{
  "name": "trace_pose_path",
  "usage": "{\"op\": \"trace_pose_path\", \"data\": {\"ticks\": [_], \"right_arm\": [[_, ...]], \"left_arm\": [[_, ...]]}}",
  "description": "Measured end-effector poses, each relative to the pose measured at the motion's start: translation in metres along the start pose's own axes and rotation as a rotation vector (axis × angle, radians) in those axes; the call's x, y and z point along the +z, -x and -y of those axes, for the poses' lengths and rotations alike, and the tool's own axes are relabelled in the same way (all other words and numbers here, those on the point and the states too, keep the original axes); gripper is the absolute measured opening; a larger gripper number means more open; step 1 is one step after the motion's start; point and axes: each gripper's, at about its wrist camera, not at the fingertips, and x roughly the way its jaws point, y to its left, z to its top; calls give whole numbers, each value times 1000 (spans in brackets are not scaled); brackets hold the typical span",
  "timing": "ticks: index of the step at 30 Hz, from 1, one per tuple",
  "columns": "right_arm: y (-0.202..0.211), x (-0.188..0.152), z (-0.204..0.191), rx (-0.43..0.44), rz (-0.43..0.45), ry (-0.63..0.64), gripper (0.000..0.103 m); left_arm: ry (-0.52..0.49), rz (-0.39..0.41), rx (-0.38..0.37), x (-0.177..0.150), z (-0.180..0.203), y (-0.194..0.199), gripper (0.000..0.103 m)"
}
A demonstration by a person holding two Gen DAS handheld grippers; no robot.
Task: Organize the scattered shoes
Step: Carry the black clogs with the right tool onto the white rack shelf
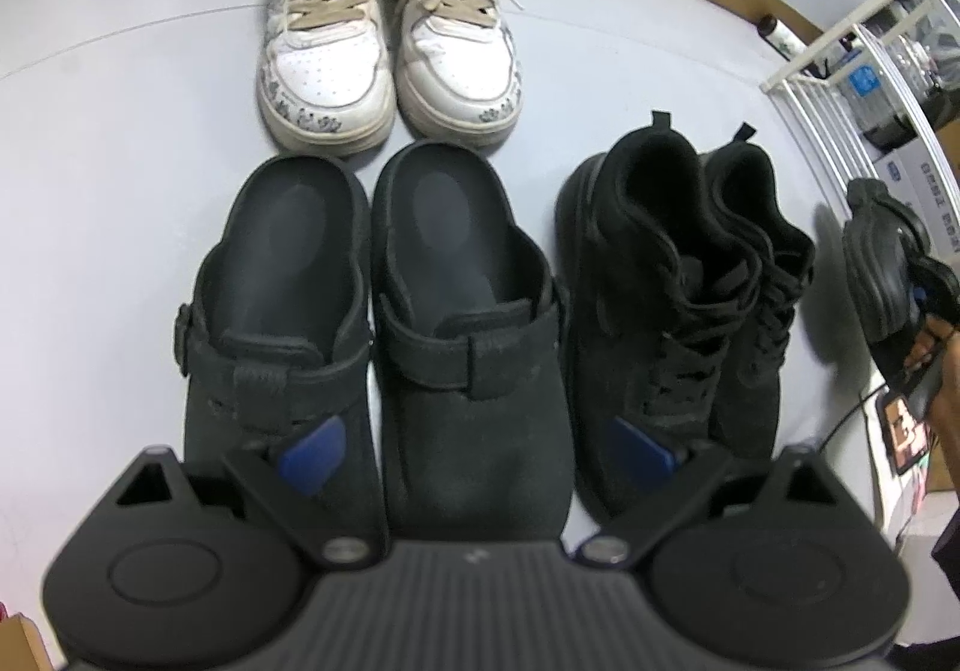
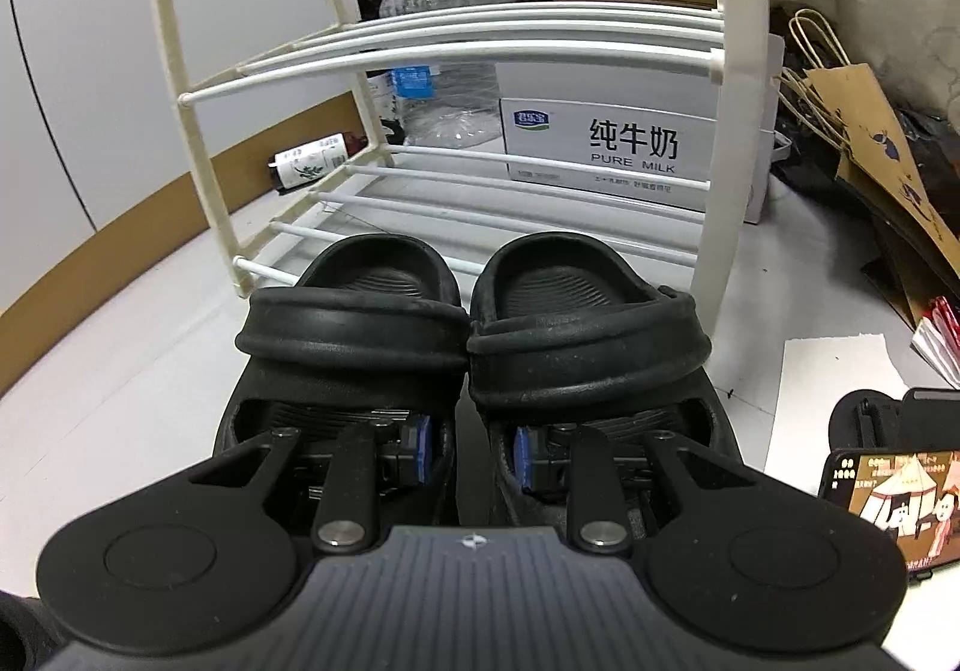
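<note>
In the left wrist view, three pairs stand on the pale floor: white sneakers (image 1: 390, 53) with beige laces at the back, black clogs (image 1: 372, 311) in front of them, and black lace-up sneakers (image 1: 690, 281) to the right. My left gripper (image 1: 477, 449) hangs open over the clogs' toes, its blue pads (image 1: 312, 449) wide apart and clear of the right clog. My right gripper (image 2: 474, 455) is shut on a pair of black slippers (image 2: 468, 335), one finger inside each, pinching their inner walls together. The slippers (image 1: 882, 257) also show at the right edge of the left view.
A white wire shoe rack (image 2: 480, 47) stands just beyond the held slippers, with a milk carton box (image 2: 600, 143) and water bottles behind it. A phone (image 2: 888, 491) lies at the lower right, paper bags (image 2: 870, 131) at the far right, and a small bottle (image 2: 312, 161) by the wall.
</note>
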Motion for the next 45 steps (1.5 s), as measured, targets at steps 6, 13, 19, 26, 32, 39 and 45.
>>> {"op": "trace_pose_path", "data": {"ticks": [6, 13, 19, 26, 32, 39, 45], "right_arm": [[-9, 11, -15, -43, 23, -69, 28], [-33, 36, -24, -124, 62, -187, 28], [-53, 47, -28, -181, 73, -207, 28], [-70, 69, -40, -253, 121, -195, 29], [-92, 79, -37, -303, 132, -158, 29], [-111, 83, -30, -321, 117, -202, 29], [-124, 91, -31, -352, 133, -217, 30]], "left_arm": [[7, 9, 0, 1, -2, 2, 97], [16, 13, -7, 0, -5, 4, 97], [26, 11, -2, 0, -7, 3, 97], [27, 12, -5, 1, -6, 1, 97], [37, 12, 1, 1, -9, 1, 97], [27, -2, 3, 1, -7, -3, 97], [17, -4, 4, 1, -1, -5, 97]]}}
